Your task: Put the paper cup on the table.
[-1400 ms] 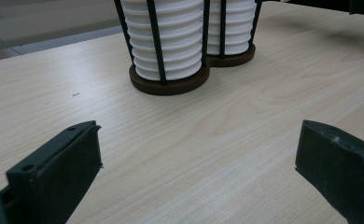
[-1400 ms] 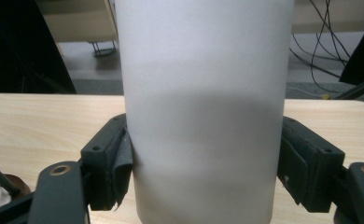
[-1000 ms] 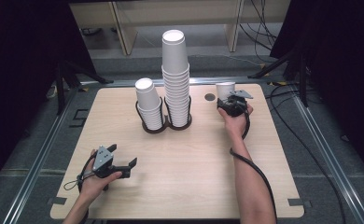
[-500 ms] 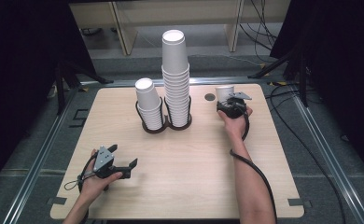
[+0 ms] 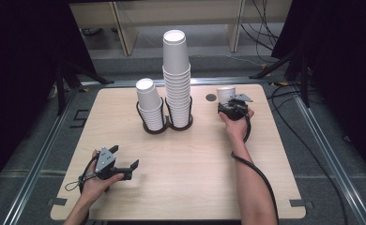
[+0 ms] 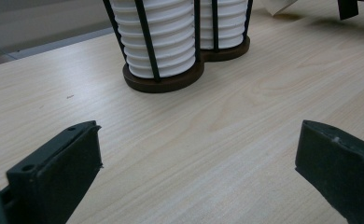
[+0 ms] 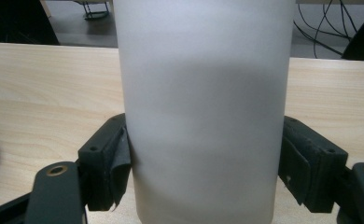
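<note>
Resting low on the near worktop [image 5: 195,187], the left gripper [image 5: 125,166] spreads its fingers wide on nothing. Farther back, the right gripper [image 5: 231,107] clasps a single cup [image 7: 203,112] upright, right of the stacks [image 5: 176,75]; squeeze gently, keep it vertical.

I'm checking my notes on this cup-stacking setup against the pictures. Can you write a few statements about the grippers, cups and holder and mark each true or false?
1. The right gripper has its jaws on both sides of a single white cup. True.
2. The left gripper holds a cup. False: its jaws stand wide apart over bare table.
3. The two cup stacks in the black wire holder are equally tall. False: the right stack rises well above the left stack.
4. The single cup stands on the table right of the holder. True.
</note>
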Demonstrator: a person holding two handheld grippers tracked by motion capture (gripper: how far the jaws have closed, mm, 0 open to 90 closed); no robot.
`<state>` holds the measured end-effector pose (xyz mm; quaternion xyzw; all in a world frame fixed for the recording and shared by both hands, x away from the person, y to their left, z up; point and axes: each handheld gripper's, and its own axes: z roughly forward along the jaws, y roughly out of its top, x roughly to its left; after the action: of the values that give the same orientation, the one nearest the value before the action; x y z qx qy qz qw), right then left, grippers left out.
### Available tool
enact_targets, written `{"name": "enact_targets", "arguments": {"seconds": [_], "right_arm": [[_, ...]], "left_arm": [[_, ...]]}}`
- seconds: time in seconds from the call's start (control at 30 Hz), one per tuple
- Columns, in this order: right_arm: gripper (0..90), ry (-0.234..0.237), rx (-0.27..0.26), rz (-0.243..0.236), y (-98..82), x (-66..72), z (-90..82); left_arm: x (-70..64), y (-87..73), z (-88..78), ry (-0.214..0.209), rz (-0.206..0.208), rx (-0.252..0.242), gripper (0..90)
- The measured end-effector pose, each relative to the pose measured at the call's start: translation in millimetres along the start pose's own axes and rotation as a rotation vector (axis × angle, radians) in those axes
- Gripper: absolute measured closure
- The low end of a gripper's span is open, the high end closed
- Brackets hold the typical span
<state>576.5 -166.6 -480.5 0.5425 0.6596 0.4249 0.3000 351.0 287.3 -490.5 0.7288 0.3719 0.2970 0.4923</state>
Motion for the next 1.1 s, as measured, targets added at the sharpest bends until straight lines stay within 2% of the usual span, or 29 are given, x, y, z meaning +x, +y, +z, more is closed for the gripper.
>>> {"name": "enact_targets", "arguments": {"seconds": [0.03, 0.17, 0.23, 0.27, 0.3, 0.4, 0.43, 0.47, 0.5, 0.53, 0.57, 0.63, 0.73, 0.77, 0.83, 0.87, 0.9, 0.93, 0.97, 1.0, 1.03, 1.1], "right_arm": [[25.3, -0.004, -0.002, 0.015, -0.4, 1.6, -0.1], [25.3, -0.004, -0.006, 0.015, -0.8, 1.5, -0.4], [25.1, -0.024, -0.006, -0.011, -1.5, 0.2, 0.1], [24.9, -0.002, -0.004, 0.003, -1.5, 0.5, -1.5], [24.8, -0.001, -0.010, 0.015, -2.1, 1.6, -1.5], [24.2, -0.023, -0.010, -0.007, -2.9, 0.9, -1.6], [24.0, -0.027, 0.001, 0.003, -2.7, 2.2, -2.2], [23.9, 0.003, 0.003, 0.021, -2.9, 2.5, -3.5], [23.8, -0.011, -0.001, 0.007, -3.4, 1.7, -3.2], [23.6, 0.003, 0.000, 0.023, -3.7, 2.2, -4.5], [23.6, 0.004, 0.001, 0.013, -3.6, 0.8, -4.9], [23.5, -0.021, -0.001, 0.004, -4.2, 0.7, -4.4], [23.1, 0.018, 0.008, 0.025, -5.2, -0.6, -8.2], [23.1, 0.010, 0.005, 0.026, -5.6, -0.5, -8.5], [22.9, 0.010, 0.003, 0.036, -7.0, 0.5, -9.8], [22.8, 0.016, 0.006, 0.020, -7.3, -0.8, -10.3], [22.6, 0.001, 0.014, 0.024, -7.8, 0.0, -11.1], [22.5, 0.003, 0.011, 0.017, -8.6, -1.1, -11.4], [22.3, 0.022, 0.009, 0.031, -9.3, -0.6, -12.7], [22.2, 0.003, 0.024, 0.014, -10.0, -1.0, -13.1], [21.9, 0.029, 0.019, 0.030, -10.9, -0.9, -14.9], [21.6, 0.046, 0.031, 0.068, -13.2, -0.4, -16.2]], "left_arm": [[0.0, 0.0, -0.1, 0.000, 0.000, 0.000, 0.0], [0.8, -0.7, 0.9, -0.002, 0.002, -0.008, 0.0], [0.4, -0.9, 1.4, -0.004, 0.002, -0.007, 0.0], [0.1, -0.9, 1.2, -0.003, 0.002, -0.003, 0.0], [0.2, -1.0, 1.6, -0.005, 0.006, -0.005, 0.0], [-0.1, -0.6, 0.9, -0.005, 0.010, 0.004, 0.0], [-0.1, -0.5, 0.9, -0.005, 0.010, 0.004, 0.0], [-0.1, -0.4, 0.9, -0.005, 0.010, 0.003, 0.0], [-0.1, -0.4, 0.9, -0.004, 0.010, 0.004, 0.0], [0.1, -0.6, 1.7, -0.009, 0.009, -0.006, 0.0], [0.1, -0.6, 1.7, -0.008, 0.008, -0.008, 0.0], [0.0, -0.4, 1.6, -0.007, 0.009, -0.008, 0.0], [-0.5, -0.4, 0.7, -0.007, 0.017, 0.008, 0.0], [-0.9, -1.0, 1.8, -0.009, 0.017, -0.002, 0.0], [-1.5, -0.5, 1.1, -0.010, 0.019, 0.008, 0.0], [-1.8, -0.2, 1.0, -0.009, 0.018, 0.008, 0.0], [-1.7, -0.1, 1.2, -0.009, 0.018, 0.004, 0.0], [-1.7, 0.1, 1.0, -0.009, 0.016, 0.002, 0.0], [-1.6, 0.1, 0.9, -0.009, 0.016, 0.002, 0.0], [-1.6, 0.1, 0.9, -0.008, 0.016, 0.002, 0.0], [-1.6, 0.0, 0.9, -0.008, 0.017, 0.003, 0.0], [-1.6, -0.3, 1.0, -0.008, 0.020, 0.005, 0.0]]}}
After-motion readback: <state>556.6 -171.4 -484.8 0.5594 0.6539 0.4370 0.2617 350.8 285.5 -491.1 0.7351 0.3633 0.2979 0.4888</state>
